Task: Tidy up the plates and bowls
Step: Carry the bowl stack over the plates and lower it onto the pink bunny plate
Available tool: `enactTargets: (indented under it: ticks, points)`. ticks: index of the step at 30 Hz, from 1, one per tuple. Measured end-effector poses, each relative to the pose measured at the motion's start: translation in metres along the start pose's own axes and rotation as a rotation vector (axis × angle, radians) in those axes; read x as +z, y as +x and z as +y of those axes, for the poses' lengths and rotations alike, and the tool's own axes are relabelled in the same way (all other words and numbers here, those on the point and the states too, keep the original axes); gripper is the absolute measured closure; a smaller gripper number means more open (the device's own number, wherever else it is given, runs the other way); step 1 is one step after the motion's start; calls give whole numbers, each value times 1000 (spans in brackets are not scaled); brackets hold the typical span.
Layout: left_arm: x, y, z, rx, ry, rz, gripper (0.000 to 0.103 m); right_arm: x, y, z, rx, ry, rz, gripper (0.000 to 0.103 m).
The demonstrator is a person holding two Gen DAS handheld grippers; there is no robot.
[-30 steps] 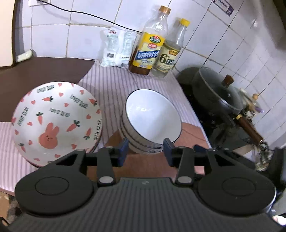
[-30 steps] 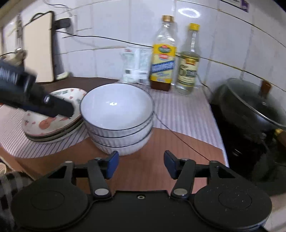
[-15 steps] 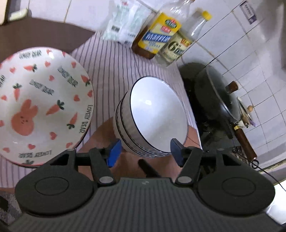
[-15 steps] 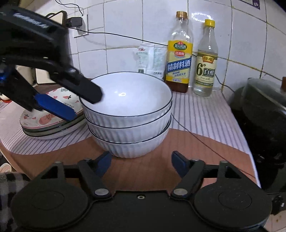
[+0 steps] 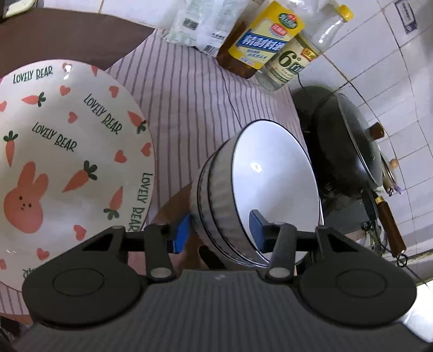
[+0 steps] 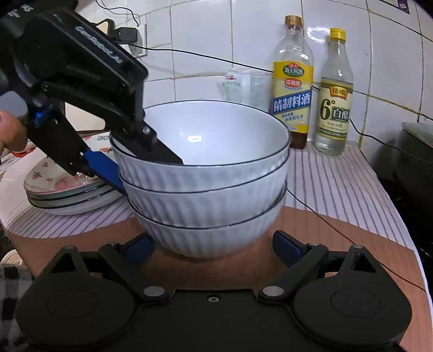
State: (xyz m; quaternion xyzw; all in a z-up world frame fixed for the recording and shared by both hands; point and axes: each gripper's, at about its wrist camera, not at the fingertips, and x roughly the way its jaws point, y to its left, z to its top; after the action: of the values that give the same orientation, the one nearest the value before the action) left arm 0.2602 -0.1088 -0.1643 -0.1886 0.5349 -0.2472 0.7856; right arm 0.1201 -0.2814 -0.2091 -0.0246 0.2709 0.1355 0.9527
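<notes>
A stack of three white ribbed bowls [image 6: 205, 184] with dark rims stands on the counter; it also shows in the left wrist view [image 5: 259, 195]. My left gripper [image 5: 220, 230] is open and straddles the left rim of the stack, one finger inside the top bowl and one outside; it shows in the right wrist view [image 6: 140, 168]. My right gripper [image 6: 213, 247] is open, its fingers on either side of the bottom bowl's base. A stack of rabbit-and-carrot plates [image 5: 67, 162] sits to the left, also seen in the right wrist view [image 6: 67, 186].
Two bottles [image 6: 292, 81] [image 6: 334, 94] and a plastic packet [image 5: 200, 24] stand against the tiled wall. A lidded black pot [image 5: 349, 143] sits on the stove to the right. A striped cloth [image 5: 194, 103] covers the counter. A thin cable [image 6: 324, 219] runs across it.
My left gripper has moved down onto the bowl stack's left rim, one finger going inside the top bowl. My right gripper has closed in on the base of the stack.
</notes>
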Motion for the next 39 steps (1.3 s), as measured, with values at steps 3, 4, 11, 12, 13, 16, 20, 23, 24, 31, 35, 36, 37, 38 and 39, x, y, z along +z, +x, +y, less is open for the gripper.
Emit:
enactTargets:
  ticks: [3,4,11,12,13,16,20,23,24,31,35,36,37,38,39]
  points:
    - [1,3,0,17,4,-1,57,0,1,3,2,-20,-18,7]
    - [2,6,-1,27,10,-1,58,1,2,3,1,-19,-18,6]
    - [1,17,-8,69,16,-5,56,1,8,4,-4,-4,-26,5]
    - [0,17,-9,75,22,-3,56,1,9,4,-2,2,-24,5]
    - [0,17,-11,80,34,-2,56,2,11,4,-2,15,-20,5]
    - [-2,17,-13,84,55,-7,56,2,13,4,1,37,-12,4]
    - [-6,16,-14,82,83,-18,56,4,13,5,-3,37,9,5]
    - [-10,15,-13,79,82,-40,56,11,15,5,-12,51,48,5]
    - [-11,14,-13,79,84,-46,56,11,15,6,-17,52,49,5]
    - [-18,11,-13,76,123,-57,56,3,8,18,-66,49,8,5]
    - [-24,5,-13,77,153,-57,56,2,3,23,-80,38,-4,5]
    - [-24,3,-14,76,164,-58,56,3,2,24,-82,35,-8,6]
    - [-24,-1,-14,73,172,-57,56,5,-1,26,-87,27,-14,6]
    - [-23,-4,-15,70,170,-56,56,7,-3,28,-89,21,-20,5]
    - [-21,-9,-16,66,170,-55,56,11,-6,29,-92,16,-29,6]
